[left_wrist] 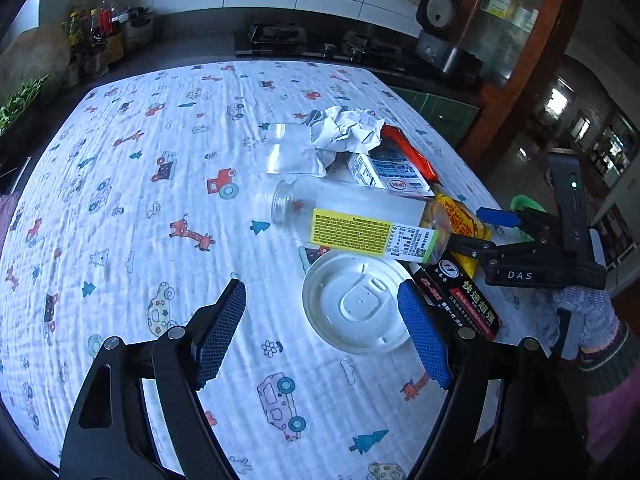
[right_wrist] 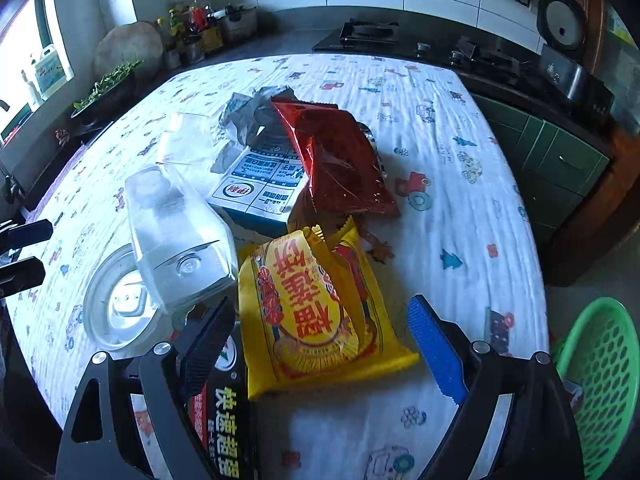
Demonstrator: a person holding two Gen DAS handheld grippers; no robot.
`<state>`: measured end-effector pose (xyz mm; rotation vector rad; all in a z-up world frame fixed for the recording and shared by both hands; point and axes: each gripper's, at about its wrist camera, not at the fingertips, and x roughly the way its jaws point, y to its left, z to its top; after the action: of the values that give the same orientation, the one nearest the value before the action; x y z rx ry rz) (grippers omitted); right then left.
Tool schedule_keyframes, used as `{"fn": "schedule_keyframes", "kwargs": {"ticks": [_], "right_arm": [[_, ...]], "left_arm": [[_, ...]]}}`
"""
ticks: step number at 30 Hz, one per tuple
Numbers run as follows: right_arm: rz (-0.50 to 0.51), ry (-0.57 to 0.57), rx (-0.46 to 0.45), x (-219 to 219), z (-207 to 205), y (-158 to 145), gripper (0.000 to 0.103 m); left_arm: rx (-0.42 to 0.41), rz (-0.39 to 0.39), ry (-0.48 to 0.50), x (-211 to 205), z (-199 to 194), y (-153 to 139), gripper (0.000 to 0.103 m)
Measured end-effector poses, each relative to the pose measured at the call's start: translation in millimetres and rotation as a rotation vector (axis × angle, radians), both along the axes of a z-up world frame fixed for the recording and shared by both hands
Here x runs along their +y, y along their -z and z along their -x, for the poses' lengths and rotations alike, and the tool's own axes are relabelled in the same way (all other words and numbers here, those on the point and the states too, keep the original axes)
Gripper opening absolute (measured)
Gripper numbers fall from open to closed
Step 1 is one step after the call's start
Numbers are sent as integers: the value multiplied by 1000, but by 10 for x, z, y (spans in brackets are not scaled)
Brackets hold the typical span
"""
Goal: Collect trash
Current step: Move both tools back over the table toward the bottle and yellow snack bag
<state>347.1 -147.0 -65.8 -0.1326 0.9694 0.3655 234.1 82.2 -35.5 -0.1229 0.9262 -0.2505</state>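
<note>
A pile of trash lies on the patterned tablecloth (left_wrist: 140, 208). My left gripper (left_wrist: 322, 336) is open just above a white plastic lid (left_wrist: 352, 304), which lies near its blue finger. Beyond the lid a clear bottle (left_wrist: 352, 224) with a yellow label lies on its side. My right gripper (right_wrist: 320, 344) is open, and a yellow snack wrapper (right_wrist: 316, 312) lies between its fingers, untouched by the pads. A black packet (right_wrist: 224, 408) sits under its dark finger. Behind are a milk carton (right_wrist: 260, 188), a red wrapper (right_wrist: 336, 160), crumpled paper (right_wrist: 248, 116) and a clear cup (right_wrist: 188, 140).
A green perforated basket (right_wrist: 600, 380) stands below the table's right edge. A kitchen counter with a stove (right_wrist: 368, 32) and a rice cooker (right_wrist: 560, 48) runs behind the table. Bottles and a bowl of greens (right_wrist: 108, 84) stand at the back left.
</note>
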Motion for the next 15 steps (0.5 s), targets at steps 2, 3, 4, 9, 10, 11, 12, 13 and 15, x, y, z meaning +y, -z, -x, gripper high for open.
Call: {"fn": "schedule_keyframes", "kwargs": {"ticks": [2, 3, 4, 9, 10, 11, 12, 13, 15], "right_arm": [[2, -8, 7, 32, -45, 30, 85], [10, -9, 12, 46, -69, 53, 85], [23, -9, 17, 59, -95, 81, 85], [13, 10, 32, -6, -156, 126, 85], [14, 15, 32, -19, -161, 127, 83], [14, 17, 35, -32, -163, 131, 82], [12, 17, 38, -42, -155, 132, 80], [8, 19, 40, -53, -147, 130, 79], [1, 18, 46, -70, -135, 126, 76]], "left_arm": [[0, 1, -3, -9, -37, -4, 78], [1, 0, -4, -16, -57, -5, 78], [3, 2, -5, -21, -73, -5, 78], [25, 2, -37, -4, -142, 62, 78], [34, 0, -41, -6, -155, 88, 78], [40, -4, -41, -13, -165, 117, 78], [43, -6, -39, -22, -172, 136, 78], [46, -9, -37, -31, -183, 156, 78], [63, -6, -37, -39, -220, 217, 77]]}}
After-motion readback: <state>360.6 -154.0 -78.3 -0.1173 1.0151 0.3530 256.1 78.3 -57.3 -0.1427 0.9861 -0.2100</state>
